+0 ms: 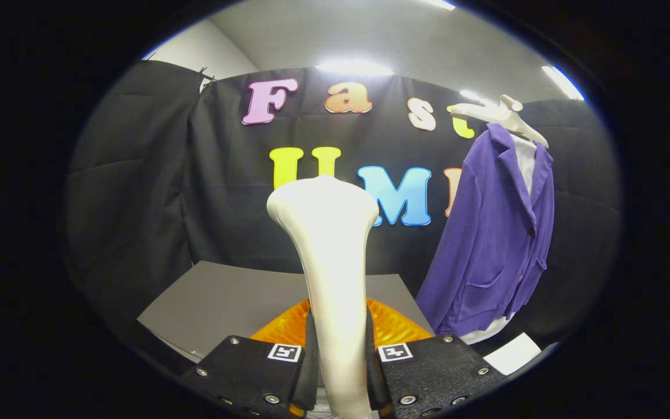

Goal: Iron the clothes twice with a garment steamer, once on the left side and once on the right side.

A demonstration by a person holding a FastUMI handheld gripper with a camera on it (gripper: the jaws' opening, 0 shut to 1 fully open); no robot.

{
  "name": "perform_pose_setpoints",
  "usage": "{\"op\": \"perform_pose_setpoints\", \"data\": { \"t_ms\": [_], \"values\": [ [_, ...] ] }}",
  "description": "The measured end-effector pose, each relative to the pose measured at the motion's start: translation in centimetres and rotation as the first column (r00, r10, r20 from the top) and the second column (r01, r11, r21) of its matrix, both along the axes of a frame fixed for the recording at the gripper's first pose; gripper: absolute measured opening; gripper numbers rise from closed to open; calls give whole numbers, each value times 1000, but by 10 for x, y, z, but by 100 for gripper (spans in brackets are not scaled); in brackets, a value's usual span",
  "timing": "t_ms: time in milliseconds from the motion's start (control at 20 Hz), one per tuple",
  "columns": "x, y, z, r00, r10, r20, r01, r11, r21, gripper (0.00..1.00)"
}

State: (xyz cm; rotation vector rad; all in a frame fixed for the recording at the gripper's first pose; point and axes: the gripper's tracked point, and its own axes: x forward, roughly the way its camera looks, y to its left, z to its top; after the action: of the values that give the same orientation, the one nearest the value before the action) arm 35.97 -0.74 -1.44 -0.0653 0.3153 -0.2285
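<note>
Clamping the upright garment steamer point(329, 244), gripper point(339, 366) left of purple jacket point(495, 233)

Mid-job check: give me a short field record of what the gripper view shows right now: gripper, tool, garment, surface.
hand-held gripper: shut on the garment steamer, both fingers pressing its handle
garment steamer: white, upright between the fingers, head flaring at top; orange base just beyond the fingers
purple jacket: on a white hanger, over a white shirt, beyond the fingers and to the right, apart from the steamer head
grey tabletop: under the steamer
white sheet: lying below the jacket hem
contact steamer to jacket: none
</note>
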Motion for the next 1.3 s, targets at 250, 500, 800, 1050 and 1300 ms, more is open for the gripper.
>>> {"op": "perform_pose_setpoints", "data": {
  "t_ms": [250, 500, 800, 1050, 1300],
  "values": [
    [-56, -13, 12, 996, -9, 87, 8, 1000, 15, 34],
    [-110, -27, 16, 989, -15, 147, 16, 1000, -3, 34],
    [-148, -33, 27, 973, -4, 231, 3, 1000, 4, 33],
    [-145, -55, 56, 957, -30, 289, 25, 1000, 18, 33],
    [-123, -89, 85, 945, -61, 322, 67, 998, -6, 33]
  ]
}}
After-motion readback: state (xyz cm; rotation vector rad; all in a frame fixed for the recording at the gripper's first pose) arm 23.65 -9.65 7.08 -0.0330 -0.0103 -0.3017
